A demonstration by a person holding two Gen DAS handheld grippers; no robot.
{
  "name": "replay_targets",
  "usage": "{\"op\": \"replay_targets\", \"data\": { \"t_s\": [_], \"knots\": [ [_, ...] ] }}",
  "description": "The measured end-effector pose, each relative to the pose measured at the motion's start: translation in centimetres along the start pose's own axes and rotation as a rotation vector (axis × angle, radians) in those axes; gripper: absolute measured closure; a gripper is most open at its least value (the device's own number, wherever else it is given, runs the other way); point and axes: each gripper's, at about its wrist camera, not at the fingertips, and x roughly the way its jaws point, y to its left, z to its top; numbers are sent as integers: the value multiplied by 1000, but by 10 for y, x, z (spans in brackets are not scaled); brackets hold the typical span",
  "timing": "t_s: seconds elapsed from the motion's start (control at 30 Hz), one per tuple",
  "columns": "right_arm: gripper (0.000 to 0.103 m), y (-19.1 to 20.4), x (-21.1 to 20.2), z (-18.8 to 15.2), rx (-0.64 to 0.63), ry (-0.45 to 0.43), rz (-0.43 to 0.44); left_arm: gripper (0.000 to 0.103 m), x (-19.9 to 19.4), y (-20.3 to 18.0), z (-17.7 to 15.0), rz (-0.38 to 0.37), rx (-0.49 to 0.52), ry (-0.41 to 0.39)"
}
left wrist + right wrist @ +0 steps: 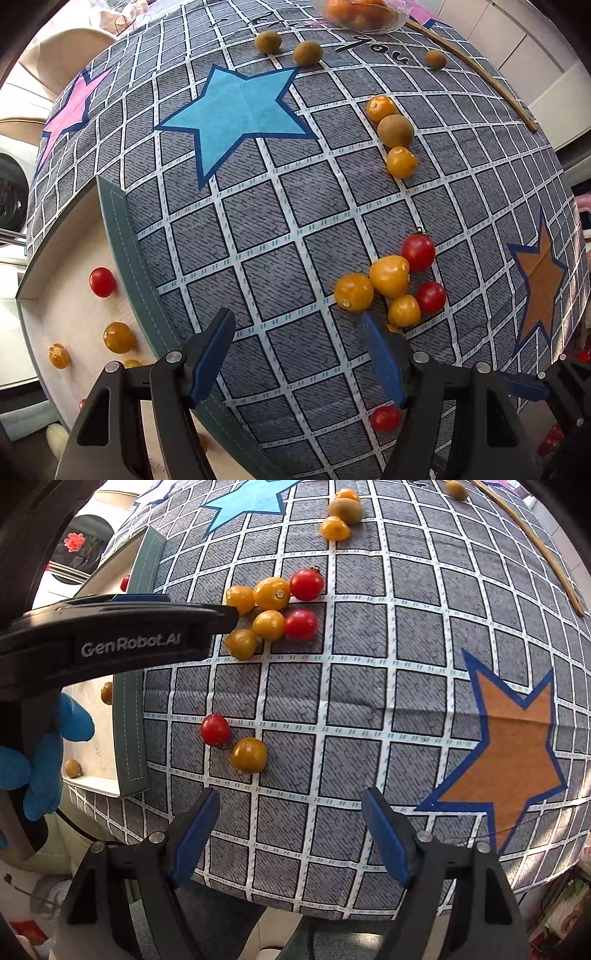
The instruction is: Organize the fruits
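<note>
Your grid-print tablecloth [280,229] with its blue star [236,114] fills both views. At lower left of the left view sits your white tray [74,314], holding a red tomato [101,281] and orange ones; the right view catches only a sliver of it. Only the left view reaches the glass bowl [364,14] of orange fruit at the top edge, with brown kiwis [307,52] below it. The fruit cluster [391,284] lies right of centre, just ahead of your left gripper [299,354], wide open and empty. Your right gripper [290,834] is spread wide too, holding nothing, with a red tomato [215,729] and an orange one [249,755] just beyond its fingers.
</note>
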Motion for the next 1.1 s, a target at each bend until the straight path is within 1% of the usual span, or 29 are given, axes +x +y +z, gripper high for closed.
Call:
{"op": "replay_targets", "data": {
  "t_s": [0.13, 0.23, 0.4, 0.47, 0.6, 0.63, 0.67, 0.7, 0.73, 0.77, 0.8, 0.93, 1.1],
  "knots": [
    [32, 10, 9, 2, -15, -9, -7, 31, 10, -5, 8, 1, 5, 7],
    [33, 20, 13, 3, -22, -33, -16, 31, 12, -6, 12, 0, 6, -2],
    [47, 38, 18, 13, -32, -63, -20, 31, 15, -14, 21, 2, 4, -3],
    [58, 46, 20, 15, -51, -65, -24, 32, 15, -13, 19, 3, 4, -2],
    [71, 69, 29, 18, -74, -57, -53, 47, 15, -13, 19, -2, 5, -2],
    [77, 73, 31, 18, -69, -52, -51, 52, 15, -13, 19, -3, 5, -3],
    [81, 74, 32, 18, -66, -48, -48, 55, 11, -12, 17, -5, 6, -6],
    [81, 74, 33, 19, -61, -45, -41, 65, 9, -14, 17, -7, 9, -11],
    [81, 74, 33, 19, -52, -42, -34, 77, 9, -14, 18, -12, 11, -14],
    [81, 70, 31, 21, -43, -38, -27, 80, 6, -14, 18, -14, 12, -12],
    [81, 60, 27, 22, -31, -37, -16, 80, 5, -14, 19, -20, 8, -10],
    [81, 49, 19, 26, 28, -45, 25, 80, -5, -5, 18, -42, -38, -16],
    [81, 31, 8, 30, 85, -51, 63, 80, -22, 14, 7, -52, -90, -48]
  ]
}}
